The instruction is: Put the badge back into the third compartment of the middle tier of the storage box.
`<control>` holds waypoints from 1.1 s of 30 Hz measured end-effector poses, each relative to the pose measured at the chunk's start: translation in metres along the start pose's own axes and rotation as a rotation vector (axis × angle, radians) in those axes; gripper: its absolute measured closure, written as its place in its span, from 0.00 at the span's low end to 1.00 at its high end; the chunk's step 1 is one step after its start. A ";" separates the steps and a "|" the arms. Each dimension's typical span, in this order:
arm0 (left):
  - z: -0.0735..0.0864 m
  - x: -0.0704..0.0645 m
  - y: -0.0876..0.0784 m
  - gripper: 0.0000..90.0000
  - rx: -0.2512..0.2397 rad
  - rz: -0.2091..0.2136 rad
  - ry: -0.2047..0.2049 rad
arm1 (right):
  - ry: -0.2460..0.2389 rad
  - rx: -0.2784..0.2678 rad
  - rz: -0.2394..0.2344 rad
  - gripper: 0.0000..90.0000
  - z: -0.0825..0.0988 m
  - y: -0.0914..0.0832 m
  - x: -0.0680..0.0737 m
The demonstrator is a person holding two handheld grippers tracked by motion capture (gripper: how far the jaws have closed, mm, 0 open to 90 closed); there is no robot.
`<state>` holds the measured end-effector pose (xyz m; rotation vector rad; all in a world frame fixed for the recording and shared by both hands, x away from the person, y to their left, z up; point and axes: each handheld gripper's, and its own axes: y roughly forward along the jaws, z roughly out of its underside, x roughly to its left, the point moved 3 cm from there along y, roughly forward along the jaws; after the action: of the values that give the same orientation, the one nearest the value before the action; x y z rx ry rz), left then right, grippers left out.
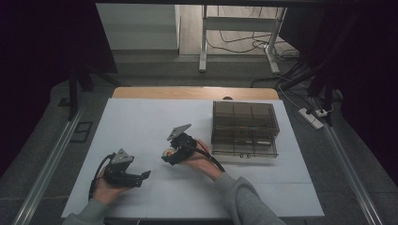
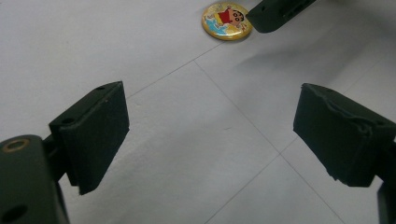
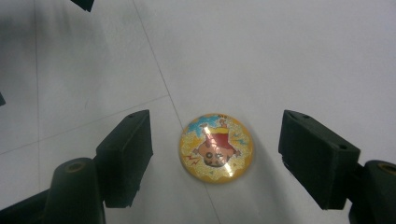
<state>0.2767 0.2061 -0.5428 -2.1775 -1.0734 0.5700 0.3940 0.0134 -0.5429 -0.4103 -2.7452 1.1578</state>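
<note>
Forearms, high view: two grey sleeves come in at the bottom edge, each hand carrying a black tool over the white table (image 1: 141, 117).
Left gripper (image 1: 141, 178), high view: sits low on the left, pointing across toward the middle, nothing near its tips.
Right gripper (image 1: 168, 156), high view: tipped down over a small yellow badge (image 1: 167, 152) near the table's centre.
Box, high view: a smoky clear organiser box (image 1: 244, 129) stands just right of the right hand, close enough for an elbow to catch.
Left gripper (image 2: 210, 140), its own view: jaws spread wide with bare table between them; the badge (image 2: 227, 21) lies well ahead, a jaw tip of the other tool right beside it.
Right gripper (image 3: 215, 158), its own view: jaws spread on either side of the badge (image 3: 216, 148), a clear gap on both sides, pads not touching it.
Badge, right gripper view: domed, glossy, flat on the sheet, cartoon print upside down from here.
Risk: that slick dome could squirt out as the pads meet its rounded rim, or a pad could ride over the top if the tool sits too high.
Room: open sheet all around the badge, table edges well off; only the box crowds the right.
</note>
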 end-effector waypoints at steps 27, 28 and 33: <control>0.001 0.001 0.001 0.12 0.007 0.001 -0.003 | -0.024 0.032 0.036 0.40 0.004 0.018 0.000; 0.001 0.001 0.001 0.12 0.008 0.001 -0.003 | -0.022 0.028 0.036 0.42 0.004 0.018 0.000; 0.001 0.001 0.001 0.12 0.009 0.000 -0.002 | -0.021 0.019 0.043 0.46 0.005 0.019 0.000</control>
<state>0.2775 0.2065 -0.5447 -2.1693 -1.0696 0.5763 0.3970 0.0225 -0.5594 -0.4598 -2.7540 1.2034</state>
